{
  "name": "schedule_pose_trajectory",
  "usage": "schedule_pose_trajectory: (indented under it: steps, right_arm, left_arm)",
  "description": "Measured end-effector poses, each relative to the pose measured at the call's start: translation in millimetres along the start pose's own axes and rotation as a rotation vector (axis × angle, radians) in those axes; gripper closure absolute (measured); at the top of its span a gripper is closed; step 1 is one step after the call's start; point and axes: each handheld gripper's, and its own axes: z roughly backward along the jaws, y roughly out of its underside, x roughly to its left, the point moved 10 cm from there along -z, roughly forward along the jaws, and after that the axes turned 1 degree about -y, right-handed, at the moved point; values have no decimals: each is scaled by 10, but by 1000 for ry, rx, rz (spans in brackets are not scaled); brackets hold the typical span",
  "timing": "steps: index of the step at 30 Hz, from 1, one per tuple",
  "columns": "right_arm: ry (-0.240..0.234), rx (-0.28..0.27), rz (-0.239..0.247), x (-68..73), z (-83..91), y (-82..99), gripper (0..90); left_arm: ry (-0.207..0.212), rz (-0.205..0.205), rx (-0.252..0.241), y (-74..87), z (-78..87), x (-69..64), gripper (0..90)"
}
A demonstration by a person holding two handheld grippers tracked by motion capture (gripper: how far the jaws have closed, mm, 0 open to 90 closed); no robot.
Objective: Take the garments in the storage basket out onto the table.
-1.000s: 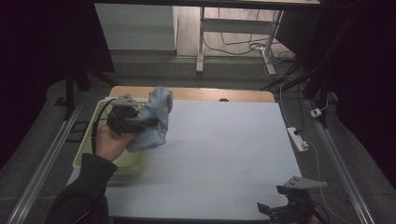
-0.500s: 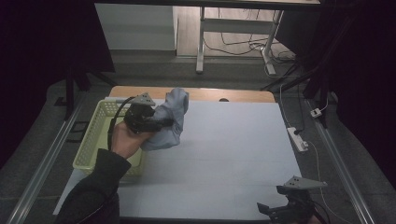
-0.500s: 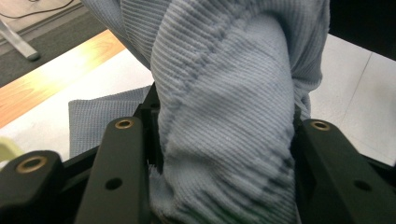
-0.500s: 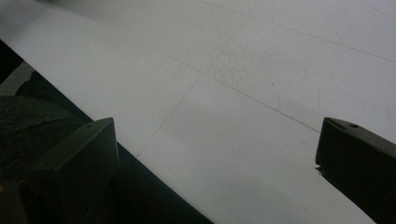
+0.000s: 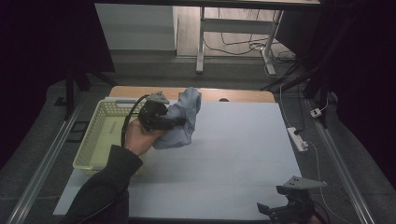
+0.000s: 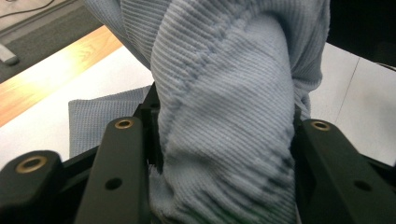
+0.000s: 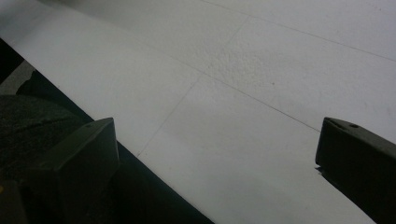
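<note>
Carried right off the basket point(image 5: 100, 140), cloth point(image 5: 183, 122) bunches between left tongs point(image 5: 180, 122).

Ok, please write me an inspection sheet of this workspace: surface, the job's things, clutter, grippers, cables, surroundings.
Surface: white table, wooden strip along its far edge.
Job's things: light blue cloth, bunched and lifted beside the pale yellow basket.
Clutter: nothing seen.
Grippers: left gripper shut on the cloth; right gripper open, low over the near right table edge.
Cables: black cable loops from the left gripper; white power strip on the floor at right.
Surroundings: dark room, metal desk legs beyond.
</note>
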Motion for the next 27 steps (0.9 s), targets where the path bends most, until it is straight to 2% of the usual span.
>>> schedule_pose_trajectory:
  steps: [6, 12, 21, 27]
  right_arm:
    - [-3, 2, 3, 3, -2, 2, 0]
    - [-5, 3, 3, 3, -3, 3, 0]
    - [-7, 4, 2, 4, -3, 4, 0]
    - [-7, 4, 4, 5, -4, 5, 0]
  left_arm:
    - [6, -10, 0, -67, -115, -24, 538]
    - [-7, -47, 10, -117, -242, -34, 531]
    - [-6, -40, 14, -160, -432, -27, 530]
    - [-8, -53, 27, -174, -574, -36, 528]
